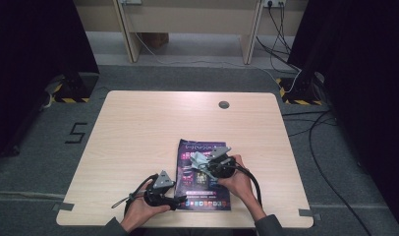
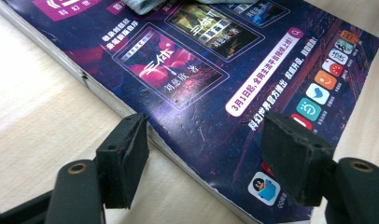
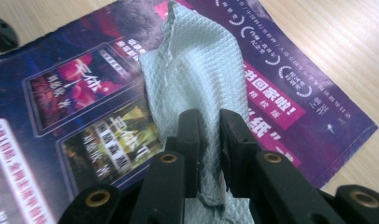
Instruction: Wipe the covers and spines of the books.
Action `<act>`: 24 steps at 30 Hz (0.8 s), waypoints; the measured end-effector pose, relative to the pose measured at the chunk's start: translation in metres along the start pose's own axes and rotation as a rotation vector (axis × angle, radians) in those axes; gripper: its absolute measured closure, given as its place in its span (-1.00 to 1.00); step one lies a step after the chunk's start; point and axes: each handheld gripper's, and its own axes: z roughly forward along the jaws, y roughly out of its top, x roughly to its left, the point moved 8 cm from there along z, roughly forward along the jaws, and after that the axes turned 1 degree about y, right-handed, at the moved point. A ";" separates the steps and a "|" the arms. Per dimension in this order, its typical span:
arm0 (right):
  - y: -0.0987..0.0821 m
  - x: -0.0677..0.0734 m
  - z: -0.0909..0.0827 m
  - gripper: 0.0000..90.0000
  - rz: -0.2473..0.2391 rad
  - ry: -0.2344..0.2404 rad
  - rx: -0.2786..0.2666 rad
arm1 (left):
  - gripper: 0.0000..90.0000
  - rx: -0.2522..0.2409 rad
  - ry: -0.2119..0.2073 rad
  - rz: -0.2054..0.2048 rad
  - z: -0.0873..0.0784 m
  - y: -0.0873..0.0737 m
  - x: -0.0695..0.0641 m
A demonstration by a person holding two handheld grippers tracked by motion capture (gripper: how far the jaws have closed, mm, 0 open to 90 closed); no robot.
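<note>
A dark purple magazine [image 1: 207,199] lies flat near the table's front edge. A pale grey-green quilted cloth [image 3: 197,70] rests on its cover, and my right gripper [image 3: 211,135] is shut on the cloth's near end. In the high view that right gripper [image 1: 203,164] sits over the middle of the magazine with the cloth [image 1: 198,158] bunched in front of it. My left gripper [image 2: 206,154] stands open at the magazine's [image 2: 201,93] near corner, one jaw beside the page edge and the other over the cover. From above, the left gripper [image 1: 180,200] is at the magazine's lower left.
The wooden table [image 1: 138,128] has a round cable hole [image 1: 223,104] near its far edge. Cables [image 1: 330,147] run over the grey carpet to the right. A pale wooden desk frame [image 1: 187,19] stands behind the table.
</note>
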 end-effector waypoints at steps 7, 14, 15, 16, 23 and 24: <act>-0.007 -0.010 0.007 0.76 0.002 -0.041 0.034 | -0.29 0.001 -0.010 -0.013 0.000 -0.001 -0.001; -0.008 -0.059 0.015 0.75 0.092 -0.136 0.030 | -0.29 -0.005 -0.012 -0.021 0.000 -0.001 -0.001; -0.008 -0.065 0.016 0.75 0.100 -0.148 0.032 | -0.29 -0.009 -0.011 -0.021 0.000 -0.002 -0.001; -0.008 -0.071 0.017 0.75 0.108 -0.159 0.030 | -0.29 -0.012 -0.007 -0.018 0.000 -0.002 -0.001; -0.011 -0.093 0.018 0.75 0.142 -0.184 0.027 | -0.27 -0.004 -0.002 -0.013 0.000 -0.001 -0.002; -0.011 -0.094 0.018 0.75 0.150 -0.177 0.023 | -0.28 -0.001 -0.004 -0.016 0.000 -0.001 -0.002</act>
